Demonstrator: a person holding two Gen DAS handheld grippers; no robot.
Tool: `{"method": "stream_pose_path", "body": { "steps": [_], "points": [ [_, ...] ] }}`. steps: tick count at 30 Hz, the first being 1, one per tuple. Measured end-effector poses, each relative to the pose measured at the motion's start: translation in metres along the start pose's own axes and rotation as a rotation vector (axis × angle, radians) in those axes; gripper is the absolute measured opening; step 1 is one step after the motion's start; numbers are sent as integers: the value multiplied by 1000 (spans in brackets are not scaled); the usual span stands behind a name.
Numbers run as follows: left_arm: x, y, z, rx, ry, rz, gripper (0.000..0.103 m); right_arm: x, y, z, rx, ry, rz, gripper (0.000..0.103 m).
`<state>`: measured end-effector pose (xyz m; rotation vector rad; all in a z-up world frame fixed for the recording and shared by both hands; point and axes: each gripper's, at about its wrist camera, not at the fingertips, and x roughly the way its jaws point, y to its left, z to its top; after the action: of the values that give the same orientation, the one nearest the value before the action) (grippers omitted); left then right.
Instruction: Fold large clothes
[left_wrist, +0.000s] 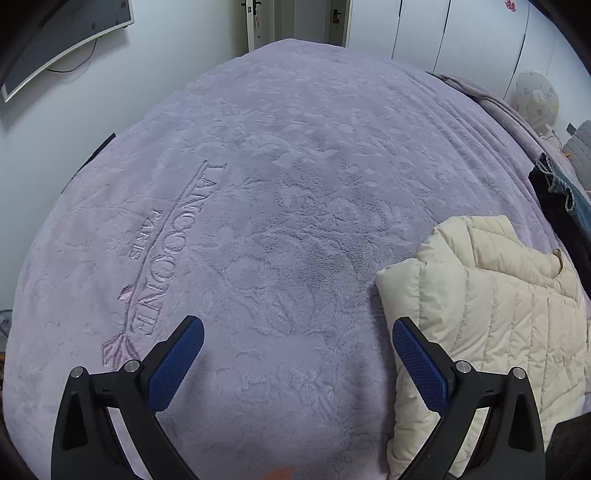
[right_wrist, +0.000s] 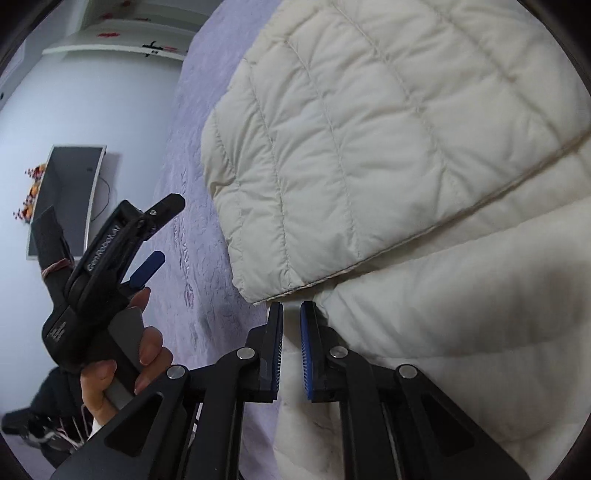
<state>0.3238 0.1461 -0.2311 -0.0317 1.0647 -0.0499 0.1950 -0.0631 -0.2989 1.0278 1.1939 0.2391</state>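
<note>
A cream quilted puffer jacket (left_wrist: 495, 306) lies folded on the purple bed cover at the right of the left wrist view. It fills most of the right wrist view (right_wrist: 388, 147), one quilted panel folded over the rest. My left gripper (left_wrist: 297, 332) is open and empty above the cover, its right finger beside the jacket's edge. It also shows in the right wrist view (right_wrist: 162, 236), held in a hand. My right gripper (right_wrist: 291, 310) is nearly shut, with a narrow gap between its pads, at the jacket's lower edge; nothing shows between the pads.
The purple embroidered bed cover (left_wrist: 258, 166) spans the bed. Dark clothes and jeans (left_wrist: 561, 188) lie at its right edge. A monitor (left_wrist: 55, 40) hangs on the left wall. White wardrobe doors (left_wrist: 443, 33) stand behind the bed.
</note>
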Motion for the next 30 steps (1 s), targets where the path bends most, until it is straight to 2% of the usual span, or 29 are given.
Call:
{"method": "stream_pose_path", "body": {
  "steps": [2,5,7,11,15,18,21,24,27,30],
  "points": [
    [13,-8,3,16,32,-25,102,5,0,0,29,-49,31,10],
    [25,-17,2,37,47,-21,102,14,2,7,64,-96,103,10],
    [30,-18,1,34,56,-16,102,23,7,9,43,-81,123,10],
    [36,-19,-2,37,67,-2,102,43,15,3,-23,2,105,10],
    [32,-20,-5,48,65,21,102,34,19,-3,-101,48,43,10],
    [17,-17,-5,43,29,33,102,0,19,1,-174,34,-34,10],
    [0,-17,-5,55,-19,40,102,-44,9,4,-223,41,-49,10],
    [-8,-25,-10,84,-35,36,102,-96,-1,8,-278,-58,-127,10],
    [-5,-40,-19,132,-19,38,102,-133,-13,31,-277,-201,-295,11],
    [3,-51,-26,148,7,44,102,-143,-40,62,-248,-255,-445,11]
  ]
}}
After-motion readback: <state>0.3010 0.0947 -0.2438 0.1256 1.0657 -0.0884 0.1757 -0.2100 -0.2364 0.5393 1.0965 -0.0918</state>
